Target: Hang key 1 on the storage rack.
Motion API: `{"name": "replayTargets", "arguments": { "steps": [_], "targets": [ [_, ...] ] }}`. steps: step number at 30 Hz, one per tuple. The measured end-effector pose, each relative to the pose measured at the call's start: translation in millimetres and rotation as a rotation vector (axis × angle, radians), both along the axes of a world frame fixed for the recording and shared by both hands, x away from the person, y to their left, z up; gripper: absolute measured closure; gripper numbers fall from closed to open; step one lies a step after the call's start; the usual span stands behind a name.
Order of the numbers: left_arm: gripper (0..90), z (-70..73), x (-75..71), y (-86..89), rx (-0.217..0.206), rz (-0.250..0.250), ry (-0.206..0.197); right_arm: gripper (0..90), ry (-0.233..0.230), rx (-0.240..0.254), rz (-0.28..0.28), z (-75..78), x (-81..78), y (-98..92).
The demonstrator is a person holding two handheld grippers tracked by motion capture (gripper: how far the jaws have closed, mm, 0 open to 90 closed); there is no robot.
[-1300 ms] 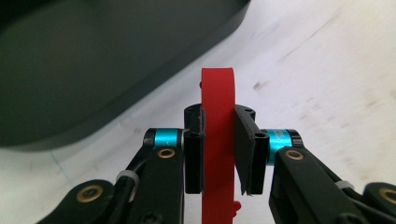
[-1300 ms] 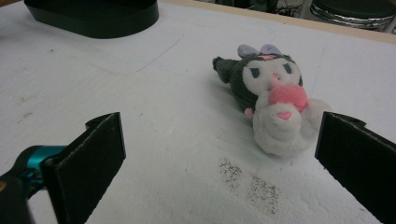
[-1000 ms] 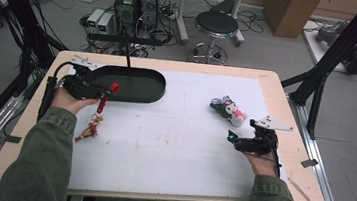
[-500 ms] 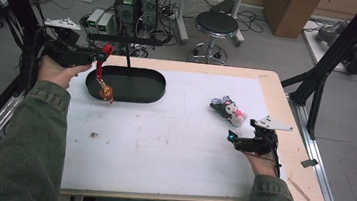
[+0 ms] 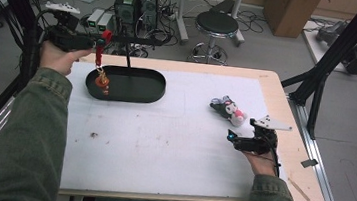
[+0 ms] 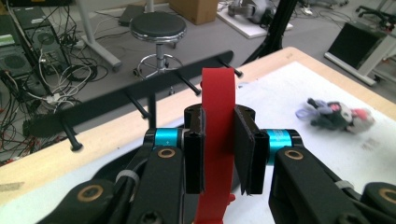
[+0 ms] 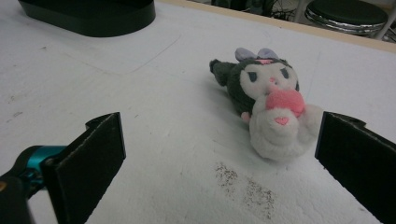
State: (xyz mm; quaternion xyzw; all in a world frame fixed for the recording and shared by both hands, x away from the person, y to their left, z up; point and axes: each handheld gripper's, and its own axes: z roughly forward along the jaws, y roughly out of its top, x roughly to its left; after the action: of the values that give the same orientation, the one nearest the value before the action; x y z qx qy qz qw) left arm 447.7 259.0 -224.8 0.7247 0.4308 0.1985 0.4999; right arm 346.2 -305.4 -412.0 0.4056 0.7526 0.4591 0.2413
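- Cluttered lab floor lies beyond the table [image 5: 286, 107]: a round stool [image 5: 217, 23], computer boxes [image 5: 136, 0] with tangled cables, a cardboard box [image 5: 287, 4], and the white-covered tabletop set in front of it all
- Red strap [image 6: 217, 140] is what the work turns on; it runs up between the jaws of the left gripper [image 5: 99, 42], which are clamped on it, and a small orange charm [image 5: 102, 80] dangles from its lower end
- That charm hangs just over the left end of the black oval base [image 5: 132, 86], whether touching it or not I cannot tell
- From the base a thin post rises to a black bar with pegs [image 6: 140, 95]; the left gripper view puts the strap's top just in front of this bar, level with the pegs
- My guess is the strap is meant to go over a peg: it is lifted and brought up to the rack, but no loop sits on any peg yet
- Well off to the other side, a plush toy [image 7: 266, 102] lies on the white cover, untouched
- Right gripper [image 5: 242, 140] rests low on the table just beside the toy, jaws spread wide and holding nothing, so that one looks left to do
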Motion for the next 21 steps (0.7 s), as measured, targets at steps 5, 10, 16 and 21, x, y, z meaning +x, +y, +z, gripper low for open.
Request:
{"name": "replayTargets", "arguments": {
  "steps": [5, 10, 16, 21],
  "targets": [
    [74.9, 1.1, 22.4, 1.6, -0.027, 0.024, 0.007, 0.6, -0.010, -0.003, 0.004, 0.3, 0.4, 1.0],
    [74.8, 4.7, 32.6, 0.1, -0.036, 0.060, 0.010, 0.6, -0.009, -0.005, 0.005, -0.2, 1.0, 0.7],
    [74.9, 4.1, 49.3, 0.4, -0.144, 0.094, 0.012, 0.6, -0.011, -0.007, 0.008, 1.1, -2.5, 2.2],
    [74.9, -1.9, 63.3, -0.3, -0.144, 0.123, 0.013, 0.5, -0.006, -0.019, 0.012, 0.1, -2.1, 3.2]
  ]
}}
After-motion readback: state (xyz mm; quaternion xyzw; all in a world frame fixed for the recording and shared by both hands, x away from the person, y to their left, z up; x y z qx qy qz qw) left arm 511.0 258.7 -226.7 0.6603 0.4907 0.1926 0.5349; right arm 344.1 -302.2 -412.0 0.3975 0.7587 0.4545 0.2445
